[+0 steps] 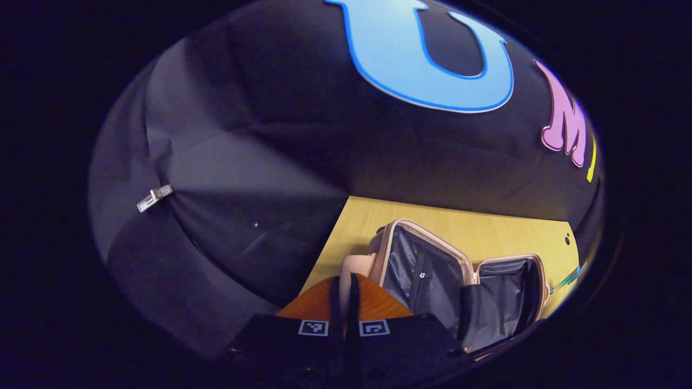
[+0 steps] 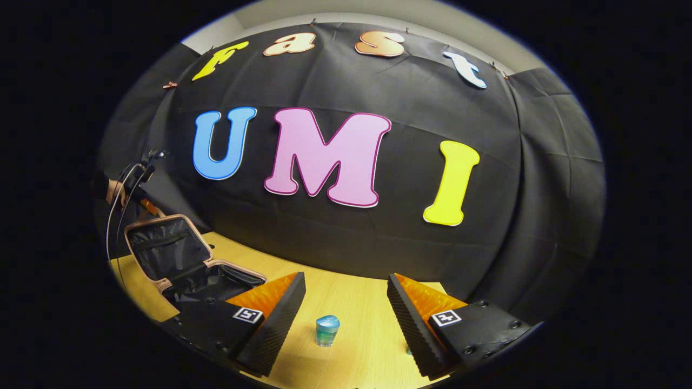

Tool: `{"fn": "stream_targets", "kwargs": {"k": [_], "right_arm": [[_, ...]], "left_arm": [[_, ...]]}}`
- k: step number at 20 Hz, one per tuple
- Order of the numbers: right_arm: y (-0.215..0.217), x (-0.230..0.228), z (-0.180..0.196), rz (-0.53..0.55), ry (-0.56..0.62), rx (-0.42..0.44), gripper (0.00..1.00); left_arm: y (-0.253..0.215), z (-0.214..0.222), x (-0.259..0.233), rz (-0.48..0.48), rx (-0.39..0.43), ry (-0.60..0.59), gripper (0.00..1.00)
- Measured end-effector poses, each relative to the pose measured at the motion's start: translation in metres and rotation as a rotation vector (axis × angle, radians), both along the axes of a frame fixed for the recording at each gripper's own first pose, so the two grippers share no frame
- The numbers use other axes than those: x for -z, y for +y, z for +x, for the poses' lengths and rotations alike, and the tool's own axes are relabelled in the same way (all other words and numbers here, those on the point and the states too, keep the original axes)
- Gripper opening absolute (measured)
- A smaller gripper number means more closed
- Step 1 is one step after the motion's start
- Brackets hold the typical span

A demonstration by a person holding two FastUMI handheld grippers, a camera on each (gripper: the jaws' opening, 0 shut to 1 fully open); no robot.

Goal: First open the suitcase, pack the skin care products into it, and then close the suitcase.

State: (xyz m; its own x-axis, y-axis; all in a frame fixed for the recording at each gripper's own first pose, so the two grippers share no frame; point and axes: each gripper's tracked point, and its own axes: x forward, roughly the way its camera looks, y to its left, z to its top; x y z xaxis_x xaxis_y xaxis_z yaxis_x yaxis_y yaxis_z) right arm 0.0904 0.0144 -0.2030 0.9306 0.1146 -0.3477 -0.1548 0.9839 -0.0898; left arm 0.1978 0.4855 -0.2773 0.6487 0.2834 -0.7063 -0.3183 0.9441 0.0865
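The small pink-rimmed suitcase [image 2: 178,259] lies open on the wooden table [image 2: 351,302], its dark-lined lid standing upright at the left. A little jar with a blue cap [image 2: 327,329] stands on the table, apart from the case. My right gripper [image 2: 346,276] is open, and the jar sits between and just ahead of its fingers, untouched. In the left gripper view the open suitcase [image 1: 459,275] is to the right, and my left gripper [image 1: 345,278] has its fingers close together, tips by the lid's outer corner. I cannot tell whether they pinch the rim.
A hand holds the left gripper [image 2: 135,181] above the lid, with a cable [image 2: 114,216] hanging from it. Black cloth walls close in the table at the back and sides. A white clip [image 1: 154,198] sits on the cloth. Bare tabletop [image 1: 486,227] lies behind the case.
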Motion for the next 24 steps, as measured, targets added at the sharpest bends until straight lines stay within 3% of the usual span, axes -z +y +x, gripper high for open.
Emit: {"fn": "stream_targets", "kwargs": {"k": [5, 8, 10, 11, 13, 16, 17, 21, 24], "right_arm": [[0.012, 0.013, -0.012, -0.057, 0.025, 0.015, 0.96], [0.017, 0.013, -0.023, -0.061, 0.028, 0.022, 0.96], [0.013, 0.013, -0.028, -0.057, 0.031, 0.044, 0.96], [0.01, 0.012, -0.029, -0.053, 0.037, 0.066, 0.96], [-0.001, 0.001, -0.033, -0.024, 0.029, 0.129, 0.96], [-0.016, -0.031, -0.042, -0.008, -0.028, 0.213, 0.96], [-0.021, -0.042, -0.047, -0.017, -0.047, 0.236, 0.96], [-0.042, -0.078, -0.074, -0.04, -0.095, 0.313, 0.96], [-0.056, -0.102, -0.09, -0.056, -0.14, 0.331, 0.95]], "left_arm": [[0.027, -0.009, 0.088, -0.153, -0.117, 0.021, 0.06], [0.038, -0.015, 0.107, -0.134, -0.103, 0.027, 0.06], [0.049, -0.024, 0.108, -0.068, -0.112, 0.048, 0.14], [0.054, -0.03, 0.101, -0.045, -0.128, 0.048, 0.27], [0.067, -0.039, 0.072, -0.001, -0.162, -0.017, 0.4], [0.062, -0.048, -0.009, 0.059, -0.161, -0.17, 1.0], [0.052, -0.051, -0.038, 0.074, -0.137, -0.223, 0.96], [-0.025, -0.07, -0.15, 0.126, 0.015, -0.457, 0.96], [-0.117, -0.082, -0.208, 0.036, 0.118, -0.603, 0.96]]}}
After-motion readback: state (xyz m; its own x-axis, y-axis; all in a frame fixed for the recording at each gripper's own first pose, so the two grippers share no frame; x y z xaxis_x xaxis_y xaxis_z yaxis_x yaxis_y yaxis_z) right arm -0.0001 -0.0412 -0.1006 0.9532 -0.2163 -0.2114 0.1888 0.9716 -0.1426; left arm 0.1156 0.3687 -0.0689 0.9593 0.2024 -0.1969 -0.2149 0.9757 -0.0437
